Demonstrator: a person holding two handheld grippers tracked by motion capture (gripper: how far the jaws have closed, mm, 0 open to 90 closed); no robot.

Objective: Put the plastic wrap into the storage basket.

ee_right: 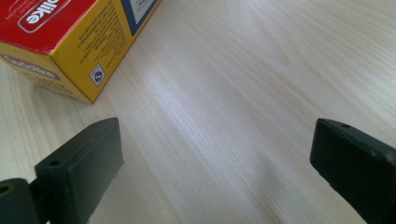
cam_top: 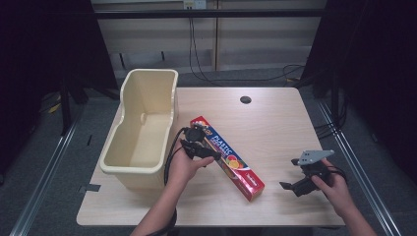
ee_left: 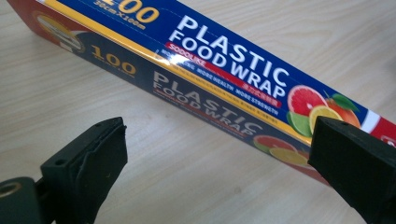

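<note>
Pale tabletop [cam_top: 275,123]: my left tool [ee_left: 217,154] gapes at the wrap box [cam_top: 227,157]; gripped off-centre, it'd probably tip. Right tool [ee_right: 212,158] idles apart.

Bare table [cam_top: 275,128] right of food wrap box [cam_top: 231,160], cream bin [cam_top: 142,128] walling the left

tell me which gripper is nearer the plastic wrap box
Left. The left gripper hovers open right at the plastic wrap box, by its long side. The right gripper is open, off beyond the box's near end, apart from it.
</note>
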